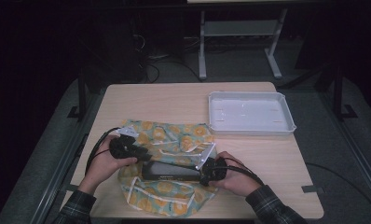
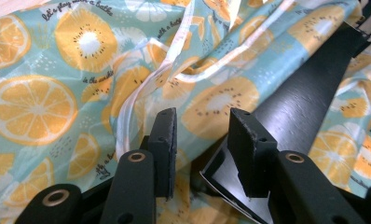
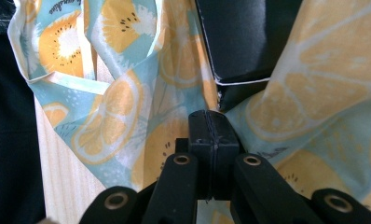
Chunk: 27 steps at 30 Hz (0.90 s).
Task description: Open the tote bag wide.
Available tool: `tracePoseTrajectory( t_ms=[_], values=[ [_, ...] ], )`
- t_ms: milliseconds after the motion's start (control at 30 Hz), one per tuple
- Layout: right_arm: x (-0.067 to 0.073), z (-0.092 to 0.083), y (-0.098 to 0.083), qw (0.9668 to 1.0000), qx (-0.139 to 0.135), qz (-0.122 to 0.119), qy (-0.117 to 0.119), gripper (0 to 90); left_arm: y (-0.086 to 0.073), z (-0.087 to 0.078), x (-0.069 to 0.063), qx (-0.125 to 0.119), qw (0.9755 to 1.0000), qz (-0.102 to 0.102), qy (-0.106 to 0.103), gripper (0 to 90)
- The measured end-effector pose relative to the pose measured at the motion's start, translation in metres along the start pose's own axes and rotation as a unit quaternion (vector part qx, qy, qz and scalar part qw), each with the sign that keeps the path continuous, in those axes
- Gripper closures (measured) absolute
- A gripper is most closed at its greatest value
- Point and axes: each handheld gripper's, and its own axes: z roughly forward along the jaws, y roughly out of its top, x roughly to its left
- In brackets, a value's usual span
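Note:
A teal cloth bag printed with orange slices lies on the near half of the table. A flat black box lies in its opening, with cloth above and below it. My left gripper is at the box's left end. In the left gripper view its jaws stand apart over the bag, beside the box's corner, pressing on nothing. My right gripper is at the box's right end. Its jaws are pressed together on a fold of the bag, just below the box.
A white shallow tray sits at the back right of the wooden table. Both of the person's hands come in from the near edge. Dark floor, table legs and cables lie beyond the far edge.

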Motion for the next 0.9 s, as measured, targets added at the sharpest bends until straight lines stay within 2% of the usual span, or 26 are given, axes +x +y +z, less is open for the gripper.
tracePoseTrajectory(
  t_ms=[67,200,233,267,400,433,567,700,800,867,900],
  values=[
    [0.0,0.0,0.0,1.0,0.0,0.0,-0.001,88.8,0.001,0.003,0.002,0.002,1.0,-0.002,0.001,66.9],
    [0.001,0.0,0.0,1.0,0.0,-0.001,-0.001,88.8,0.001,0.009,0.01,0.009,0.9999,-0.011,0.009,81.9],
    [0.0,0.0,0.0,1.0,0.0,-0.001,-0.001,88.8,0.0,0.009,0.013,0.018,0.9998,-0.004,0.01,84.1],
    [0.001,0.0,0.0,1.0,0.0,-0.001,-0.002,88.8,-0.001,0.011,0.013,0.015,0.9997,-0.013,0.014,85.2],
    [0.001,0.0,0.0,1.0,0.0,-0.002,-0.002,88.8,-0.007,0.016,0.019,0.036,0.9988,-0.016,0.03,86.0],
    [0.001,0.0,0.0,1.0,0.0,-0.002,-0.003,88.7,-0.008,0.018,0.019,0.033,0.9987,-0.024,0.031,86.0],
    [0.002,0.0,0.0,1.0,0.002,-0.002,-0.005,88.8,-0.014,0.024,0.024,0.05,0.9978,-0.02,0.038,85.9],
    [0.002,0.0,0.0,1.0,0.001,-0.002,-0.005,88.7,-0.018,0.031,0.024,0.061,0.9968,-0.028,0.045,86.1],
    [0.002,0.0,0.0,1.0,0.002,-0.003,-0.005,88.8,-0.019,0.033,0.026,0.071,0.9962,-0.016,0.049,86.4],
    [0.002,0.0,0.0,1.0,0.002,-0.004,-0.006,88.6,-0.019,0.034,0.024,0.067,0.9963,-0.019,0.051,86.4],
    [0.002,0.0,0.0,1.0,0.002,-0.005,-0.008,88.2,-0.019,0.034,0.024,0.07,0.9961,-0.012,0.053,86.5]
  ],
)
